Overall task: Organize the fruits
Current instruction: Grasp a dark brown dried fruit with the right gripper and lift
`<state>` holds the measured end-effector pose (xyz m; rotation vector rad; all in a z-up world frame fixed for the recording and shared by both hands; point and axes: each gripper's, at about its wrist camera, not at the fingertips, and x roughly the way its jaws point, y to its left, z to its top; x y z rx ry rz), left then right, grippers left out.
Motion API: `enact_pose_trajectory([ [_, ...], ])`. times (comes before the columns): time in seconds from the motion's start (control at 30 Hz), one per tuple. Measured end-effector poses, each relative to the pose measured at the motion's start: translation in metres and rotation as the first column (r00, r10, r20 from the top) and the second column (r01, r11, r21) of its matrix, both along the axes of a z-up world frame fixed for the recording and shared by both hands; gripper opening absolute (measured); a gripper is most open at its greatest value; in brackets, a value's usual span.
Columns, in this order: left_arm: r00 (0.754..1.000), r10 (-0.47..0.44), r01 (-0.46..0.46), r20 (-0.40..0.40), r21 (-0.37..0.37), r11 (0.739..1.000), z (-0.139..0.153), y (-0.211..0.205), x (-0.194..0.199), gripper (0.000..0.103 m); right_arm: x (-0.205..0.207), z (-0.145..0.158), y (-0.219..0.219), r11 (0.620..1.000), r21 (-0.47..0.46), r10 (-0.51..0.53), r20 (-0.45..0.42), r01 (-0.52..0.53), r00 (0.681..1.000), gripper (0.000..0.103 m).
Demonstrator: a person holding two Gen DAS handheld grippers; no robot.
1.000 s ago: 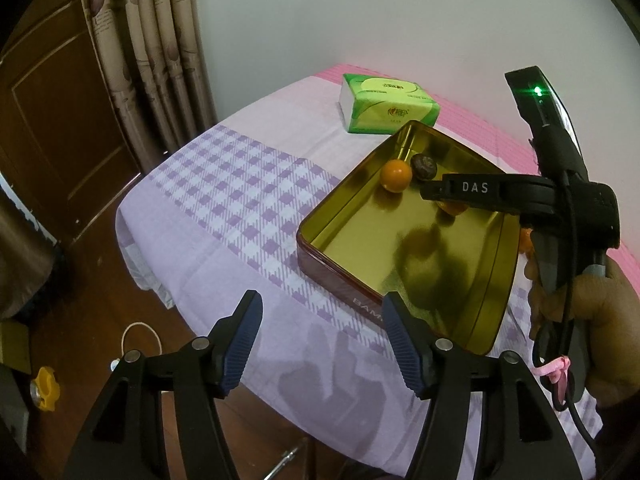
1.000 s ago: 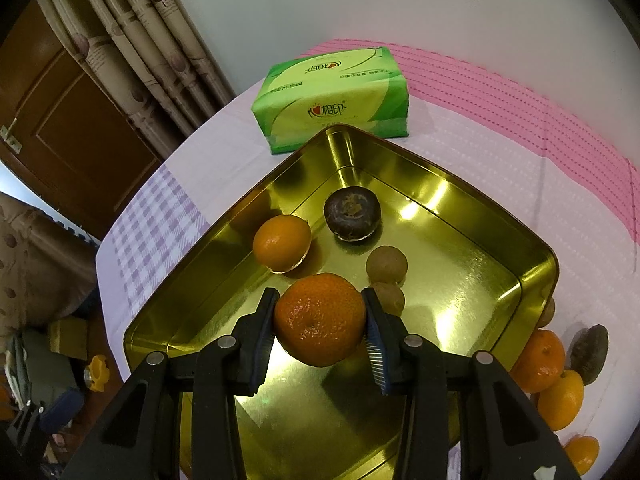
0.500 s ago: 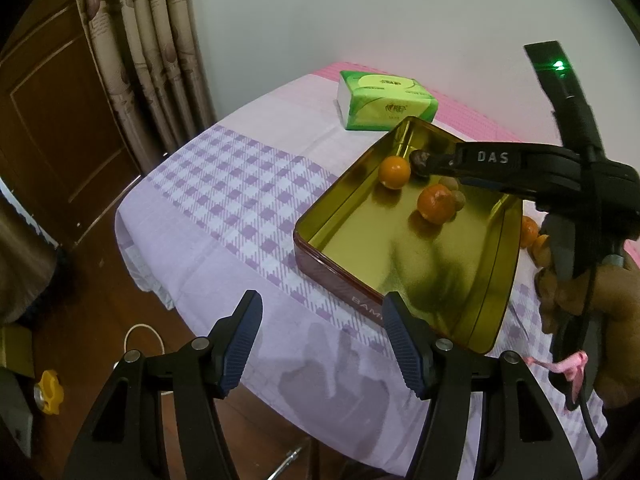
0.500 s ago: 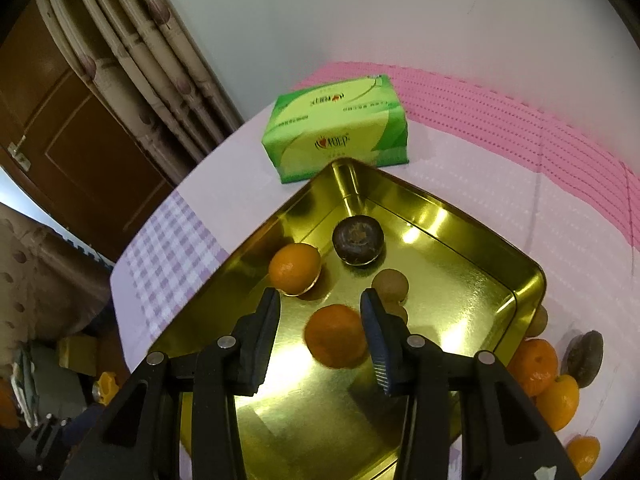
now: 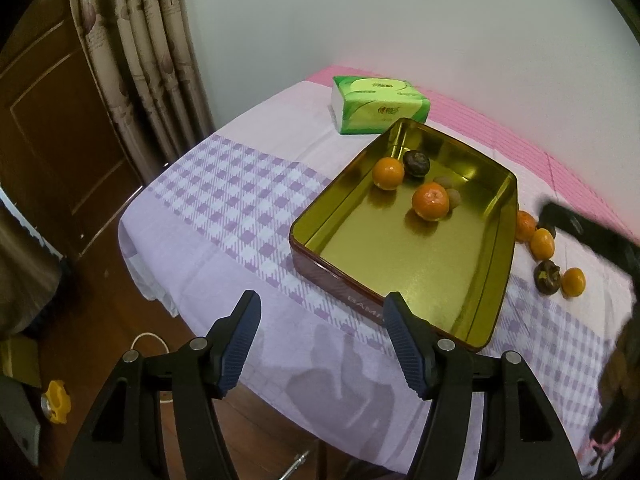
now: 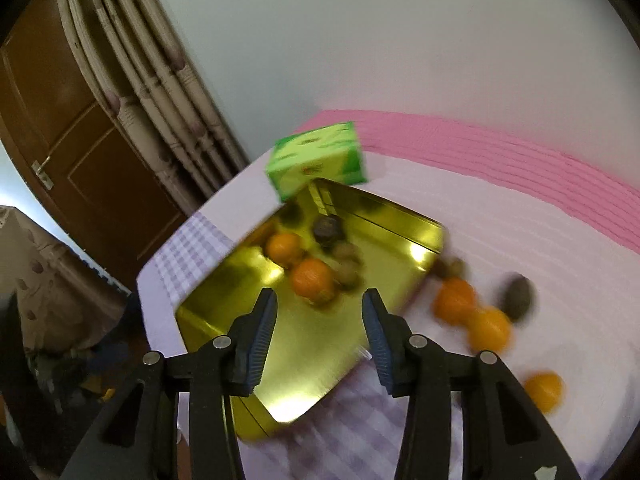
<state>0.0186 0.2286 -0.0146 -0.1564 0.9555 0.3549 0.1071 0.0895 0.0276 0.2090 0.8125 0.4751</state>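
Your right gripper (image 6: 318,330) has just been opening and is spread, empty; the left gripper (image 5: 320,344) is spread too. The released orange (image 5: 431,201) sits mid-tin (image 5: 505,240); swinging hastily toward the tablecloth's right edge could scatter the loose fruits (image 6: 490,328)

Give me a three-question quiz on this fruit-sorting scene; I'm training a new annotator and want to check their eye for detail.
1. True or false: the right gripper holds an orange between its fingers.
2. In the left wrist view, how many orange fruits lie inside the gold tray?
A. one B. two C. four
3. Fill in: the green tissue pack lies beyond the tray's ____ corner.

Key
1. False: its fingers are apart with nothing between them, and the jaws have just been opening. The larger orange rests on the tray floor.
2. B: that one and the smaller orange.
3. Far.
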Motion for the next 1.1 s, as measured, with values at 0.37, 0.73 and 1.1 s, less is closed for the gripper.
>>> enact_pose_trajectory([
  [0.37, 1.000, -0.021, 0.021, 0.002, 0.039, 0.999, 0.002, -0.012, 0.000, 0.066, -0.042, -0.043, -0.070, 0.995, -0.087, -0.047, -0.056, 0.042, 0.997, 0.046],
  [0.73, 0.999, -0.036, 0.037, -0.011, 0.036, 0.999, -0.001, -0.014, 0.003, 0.066, -0.010, -0.059, -0.055, 0.983, -0.185, -0.017, -0.044, 0.008, 0.999, 0.054],
  [1.1, 0.999, -0.044, 0.045, -0.020, 0.039, 0.998, -0.004, -0.015, 0.006, 0.067, 0.004, -0.066, -0.034, 0.949, -0.312, 0.019, -0.059, -0.037, 0.998, 0.037],
])
